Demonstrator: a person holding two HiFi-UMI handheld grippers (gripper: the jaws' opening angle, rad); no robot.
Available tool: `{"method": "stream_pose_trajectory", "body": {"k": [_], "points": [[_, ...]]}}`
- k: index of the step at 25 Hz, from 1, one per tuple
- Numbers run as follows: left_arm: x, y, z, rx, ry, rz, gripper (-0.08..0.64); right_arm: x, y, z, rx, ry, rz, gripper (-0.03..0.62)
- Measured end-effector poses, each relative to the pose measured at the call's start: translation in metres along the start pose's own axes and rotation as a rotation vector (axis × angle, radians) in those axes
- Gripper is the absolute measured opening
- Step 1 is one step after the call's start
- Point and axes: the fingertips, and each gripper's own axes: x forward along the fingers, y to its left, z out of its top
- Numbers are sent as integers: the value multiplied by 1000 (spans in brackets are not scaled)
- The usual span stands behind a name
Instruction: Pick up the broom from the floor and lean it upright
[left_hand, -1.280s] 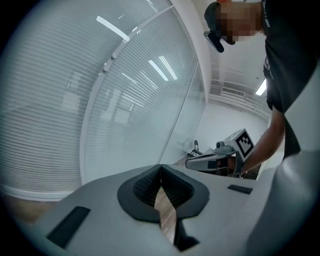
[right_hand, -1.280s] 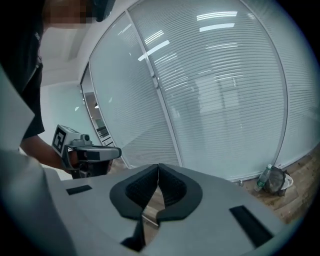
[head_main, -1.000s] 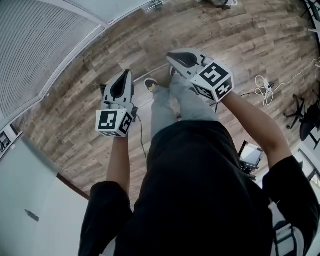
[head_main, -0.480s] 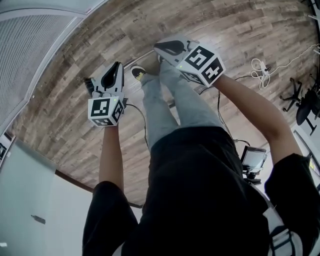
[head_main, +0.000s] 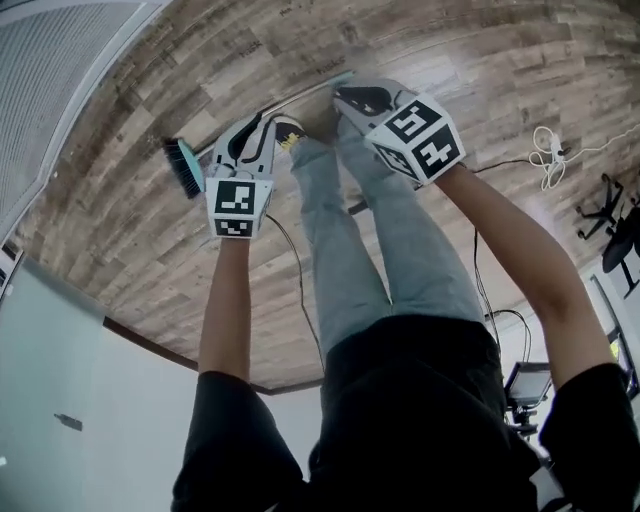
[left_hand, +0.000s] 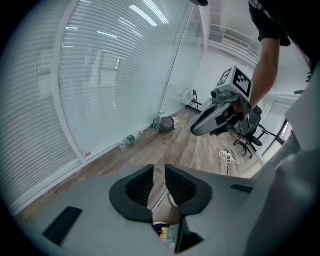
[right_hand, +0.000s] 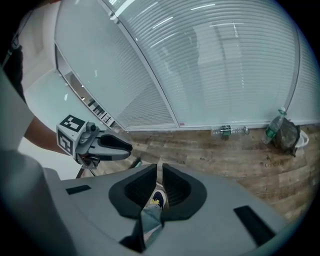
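**Both grippers low over the broom on the floor**

We see the broom (head_main: 303, 96) lying flat on the wood-plank floor (head_main: 130, 230). In the head view its teal brush head (head_main: 184, 167) lies to the left, and its pale handle runs up and to the right past the person's shoe (head_main: 291, 131). Our left gripper (head_main: 258, 126) points down over the handle, just beside the brush head. Its jaws have just been opening and stand a narrow slit apart, with nothing between the pads; through the gap we see only the floor, the handle and a shoe. Our right gripper (head_main: 345, 96) points down near the handle's far end, its jaws pressed all but together and holding nothing. We cannot tell whether either gripper touches the broom.
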Motion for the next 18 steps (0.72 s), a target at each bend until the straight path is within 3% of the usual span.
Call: {"method": "stream_pose_trajectory", "body": {"k": [3,5,14,18], "points": [[33,15,-41,13,87,-24,147,39,-17,-27,84,28,-49,46],[45,19,-66,25,147,-33,169,62,-16,-47,124,55,-53,126],[100,35,-183,103,377,-40,204,150,-32,-109,192,113,-65,132],[124,56,-248,111,484,-8,206,202,-51,-142,302,99,-73,132]]}}
